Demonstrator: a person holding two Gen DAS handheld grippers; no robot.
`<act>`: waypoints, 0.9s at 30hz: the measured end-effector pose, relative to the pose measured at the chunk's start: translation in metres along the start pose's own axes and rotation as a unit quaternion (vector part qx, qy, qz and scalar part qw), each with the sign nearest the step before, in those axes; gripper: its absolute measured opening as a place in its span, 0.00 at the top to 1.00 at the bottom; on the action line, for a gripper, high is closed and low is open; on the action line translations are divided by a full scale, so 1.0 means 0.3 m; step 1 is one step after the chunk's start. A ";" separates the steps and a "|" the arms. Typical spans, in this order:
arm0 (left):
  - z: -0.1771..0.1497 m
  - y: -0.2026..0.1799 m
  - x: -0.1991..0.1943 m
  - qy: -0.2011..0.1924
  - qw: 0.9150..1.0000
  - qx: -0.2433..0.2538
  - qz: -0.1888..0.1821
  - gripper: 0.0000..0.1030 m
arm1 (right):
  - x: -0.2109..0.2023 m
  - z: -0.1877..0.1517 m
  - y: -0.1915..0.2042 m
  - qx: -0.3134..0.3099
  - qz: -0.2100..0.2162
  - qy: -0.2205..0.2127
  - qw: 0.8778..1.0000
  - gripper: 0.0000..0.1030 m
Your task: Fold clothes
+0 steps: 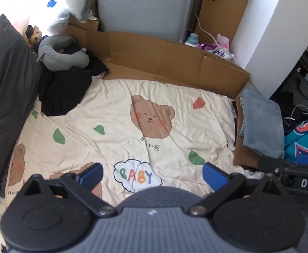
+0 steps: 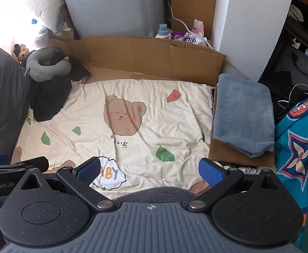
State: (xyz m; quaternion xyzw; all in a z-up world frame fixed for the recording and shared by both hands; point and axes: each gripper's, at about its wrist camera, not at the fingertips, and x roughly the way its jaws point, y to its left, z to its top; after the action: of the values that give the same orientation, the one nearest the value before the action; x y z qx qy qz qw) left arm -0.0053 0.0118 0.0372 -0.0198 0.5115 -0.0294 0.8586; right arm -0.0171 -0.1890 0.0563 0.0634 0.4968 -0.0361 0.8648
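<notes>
Left wrist view: dark clothes [image 1: 63,90] heaped far left on bear-print bed sheet [image 1: 116,113], cardboard [image 1: 164,57] behind, folded blue towel [image 1: 261,122] right. Left claw [image 1: 153,174] and right claw [image 2: 149,170] both spread apart, empty.

We see bear-print sheet [image 2: 145,109] open across middle. Dark clothes pile [image 2: 48,99] and neck pillow [image 2: 46,65] block far left; cardboard wall [image 2: 154,57] behind; folded grey-blue towel [image 2: 242,113] flanks right.

Home bedroom: bear-print quilt [image 1: 133,113], neck pillow [image 1: 61,57].
</notes>
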 end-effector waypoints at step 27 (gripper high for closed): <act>0.001 -0.010 0.010 0.008 0.999 -0.004 0.031 0.05 | 0.001 -0.003 -0.007 0.000 0.005 0.002 1.000 0.01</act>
State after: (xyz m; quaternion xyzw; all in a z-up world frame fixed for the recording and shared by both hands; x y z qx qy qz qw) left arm -0.0038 0.0086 0.0348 -0.0075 0.5188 -0.0009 0.8548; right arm -0.0180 -0.1909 0.0555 0.0661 0.4981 -0.0319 0.8640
